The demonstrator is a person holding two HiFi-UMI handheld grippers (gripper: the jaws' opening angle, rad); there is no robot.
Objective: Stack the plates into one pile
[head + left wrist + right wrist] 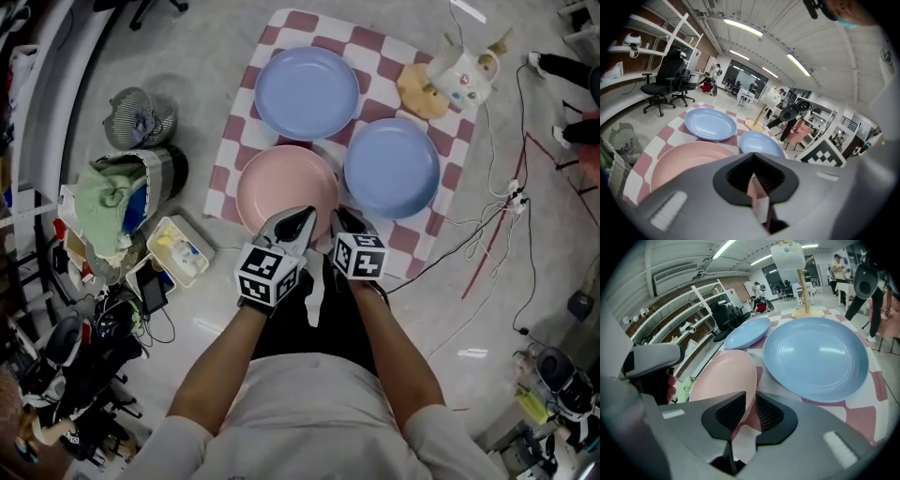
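Three plates lie on a pink-and-white checked cloth (pixel 389 52) on the floor. One blue plate (pixel 307 92) (pixel 710 124) (pixel 747 332) is farthest away. A second blue plate (pixel 392 167) (pixel 760 143) (pixel 816 357) lies to the right. The pink plate (pixel 281 187) (pixel 684 161) (pixel 724 380) is nearest. My right gripper (pixel 343 223) (pixel 750 401) is at its near right rim, and the rim runs into the narrow gap between the jaws. My left gripper (pixel 298 225) (pixel 752 157) hovers over the pink plate's near edge, its tips together with nothing between them.
A white figure on a wooden stand (pixel 448 75) sits at the cloth's far right corner. Left of the cloth are a fan (pixel 141 117), a bin of cloth (pixel 122 192) and a small box (pixel 178 248). Cables (pixel 487 234) trail to the right. Office chairs (pixel 663 84) stand far off.
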